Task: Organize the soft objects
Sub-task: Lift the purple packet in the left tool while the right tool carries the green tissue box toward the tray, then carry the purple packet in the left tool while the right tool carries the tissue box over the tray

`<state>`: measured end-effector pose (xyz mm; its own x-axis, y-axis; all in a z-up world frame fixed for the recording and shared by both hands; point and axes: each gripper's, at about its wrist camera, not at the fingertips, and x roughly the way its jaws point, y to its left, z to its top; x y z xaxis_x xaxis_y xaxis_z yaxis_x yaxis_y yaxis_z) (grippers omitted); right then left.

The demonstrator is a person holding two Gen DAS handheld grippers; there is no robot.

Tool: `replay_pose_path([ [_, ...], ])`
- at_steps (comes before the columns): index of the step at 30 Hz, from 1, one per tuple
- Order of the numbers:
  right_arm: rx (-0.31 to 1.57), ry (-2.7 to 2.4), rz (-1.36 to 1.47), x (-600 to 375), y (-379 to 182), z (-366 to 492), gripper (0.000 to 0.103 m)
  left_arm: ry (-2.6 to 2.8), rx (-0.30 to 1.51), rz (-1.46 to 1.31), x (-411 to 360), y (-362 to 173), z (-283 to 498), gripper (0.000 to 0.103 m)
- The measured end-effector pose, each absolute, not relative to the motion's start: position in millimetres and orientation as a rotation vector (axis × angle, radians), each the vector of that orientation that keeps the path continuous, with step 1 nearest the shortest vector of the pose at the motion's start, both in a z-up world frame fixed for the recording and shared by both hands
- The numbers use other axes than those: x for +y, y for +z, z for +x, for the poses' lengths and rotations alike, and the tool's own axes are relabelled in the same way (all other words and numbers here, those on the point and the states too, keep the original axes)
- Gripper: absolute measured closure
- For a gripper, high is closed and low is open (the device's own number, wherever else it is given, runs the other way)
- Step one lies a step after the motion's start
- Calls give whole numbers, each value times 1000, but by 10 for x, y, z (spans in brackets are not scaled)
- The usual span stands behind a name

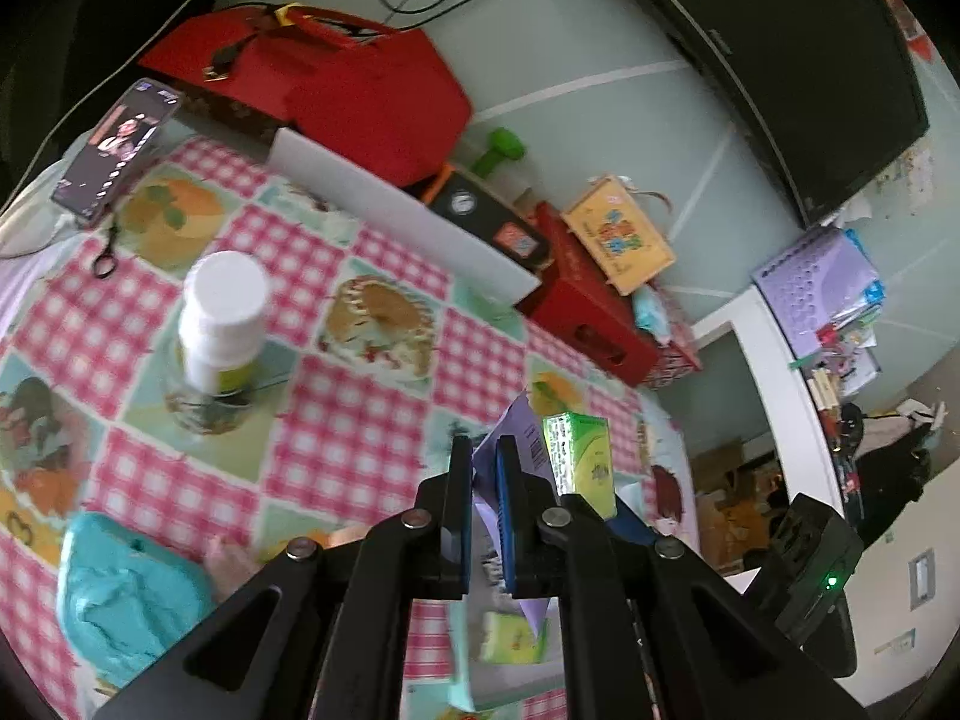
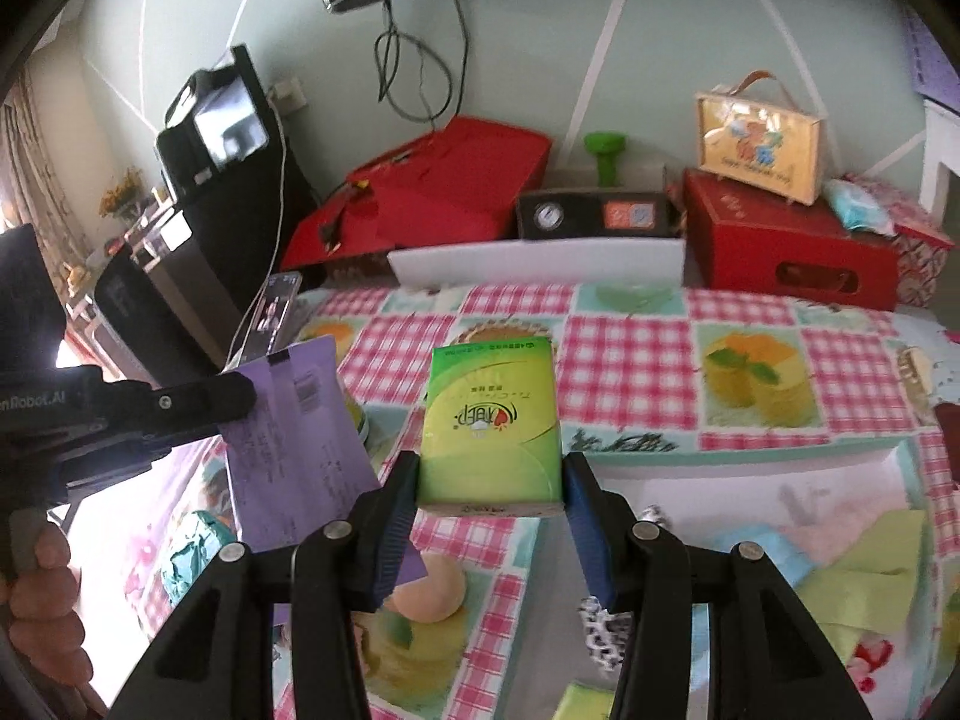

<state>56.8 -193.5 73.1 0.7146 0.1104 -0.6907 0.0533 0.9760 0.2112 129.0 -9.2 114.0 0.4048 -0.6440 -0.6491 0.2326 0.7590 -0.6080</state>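
Left wrist view: the left gripper (image 1: 480,480) pinches a thin purple packet (image 1: 503,420) above the checked tablecloth (image 1: 336,420); it looks light and floppy, best held by its edge. Right wrist view: the right gripper (image 2: 489,489) clamps a green tissue pack (image 2: 491,420) by its sides, soft and likely to dent.

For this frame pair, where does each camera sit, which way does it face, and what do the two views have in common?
Left wrist: sits on the left hand-held gripper, looking down along its shut fingers at the checked tablecloth; they pinch a purple packet.
Right wrist: sits on the right hand-held gripper, facing the wall across the table; it clamps a green tissue pack. A hand holds the left hand-held gripper at the left edge.
Shared: both packs, tablecloth, red boxes, green dumbbell.
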Motion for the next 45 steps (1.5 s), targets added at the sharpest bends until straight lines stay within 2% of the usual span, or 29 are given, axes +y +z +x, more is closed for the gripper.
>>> replay_pose_path([
  [13, 689, -236, 287, -2862, 983, 69, 52, -706, 1028, -485, -736, 1043, 1245, 96],
  [26, 678, -468, 389, -3696, 921, -350, 52, -811, 1100, -442, -1444, 841, 1216, 96],
  [35, 710, -487, 407, -3814, 806, -343, 52, -845, 1140, -339, -1728, 605, 1229, 96],
  [45, 779, -440, 397, -3714, 605, -169, 52, -752, 1138, -278, -1527, 464, 1402, 96],
])
